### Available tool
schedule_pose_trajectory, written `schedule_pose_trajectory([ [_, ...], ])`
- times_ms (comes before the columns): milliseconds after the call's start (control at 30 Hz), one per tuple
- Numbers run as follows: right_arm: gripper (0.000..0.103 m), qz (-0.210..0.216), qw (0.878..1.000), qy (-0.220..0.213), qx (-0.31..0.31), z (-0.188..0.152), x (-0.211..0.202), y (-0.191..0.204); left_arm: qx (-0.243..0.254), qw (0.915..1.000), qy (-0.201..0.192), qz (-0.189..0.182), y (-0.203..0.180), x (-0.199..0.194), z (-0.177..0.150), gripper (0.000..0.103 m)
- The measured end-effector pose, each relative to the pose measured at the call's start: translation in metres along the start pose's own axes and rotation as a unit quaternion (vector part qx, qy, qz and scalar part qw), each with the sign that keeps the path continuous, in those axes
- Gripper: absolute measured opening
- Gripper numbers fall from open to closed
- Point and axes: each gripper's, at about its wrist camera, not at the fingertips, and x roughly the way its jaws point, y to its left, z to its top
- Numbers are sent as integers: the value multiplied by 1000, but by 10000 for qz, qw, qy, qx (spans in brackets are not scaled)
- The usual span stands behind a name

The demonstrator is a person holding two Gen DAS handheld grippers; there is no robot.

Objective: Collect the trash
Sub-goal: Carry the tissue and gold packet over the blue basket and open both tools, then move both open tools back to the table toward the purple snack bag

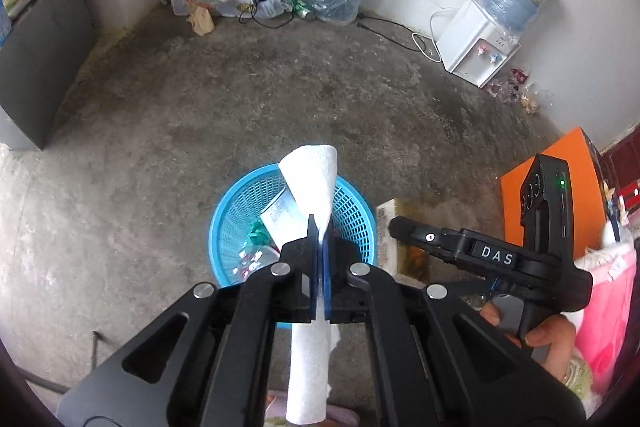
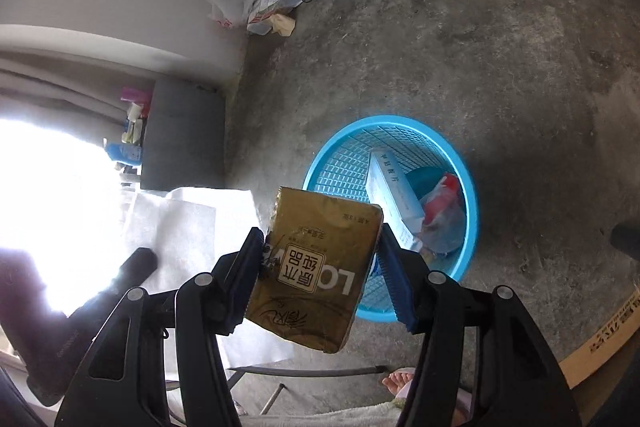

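Tissue roll (image 1: 310,187) pinched tight betw. left gripper (image 1: 319,227) fingers, held above blue basket (image 1: 356,215) on concrete floor (image 1: 200,115). Gold tissue pack (image 2: 320,263) clamped in right gripper (image 2: 320,247), fingers spread to pack width, just beside basket rim (image 2: 468,179). Box & plastic wrappers already inside basket. Water dispenser (image 1: 478,47) by wall.

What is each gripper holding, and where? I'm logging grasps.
Left gripper: a rolled white paper sheet, pinched mid-length. Right gripper: a gold tissue pack, clamped across its two side edges.
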Motion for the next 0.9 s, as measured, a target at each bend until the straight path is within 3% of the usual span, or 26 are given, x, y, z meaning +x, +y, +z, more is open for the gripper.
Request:
schedule_pose_trajectory([
  [67, 60, -43, 10000, 54, 18, 9, 17, -5, -79, 9999, 83, -30, 4, 16, 2, 4],
  [133, 70, -110, 9998, 90, 119, 17, 33, -11, -230, 9995, 216, 95, 11, 31, 5, 28],
  [400, 71, -257, 9991, -75, 327, 21, 44, -18, -488, 9985, -242, 67, 24, -2, 12, 28],
  [633, 71, -298, 9979, -481, -330, 4, 3, 15, -358, 9952, -891, 182, 27, -94, 5, 36],
  [900, 71, 136, 9859, -486, -1596, -49, -59, 92, -601, 9822, -1678, 586, 46, -227, -68, 38],
])
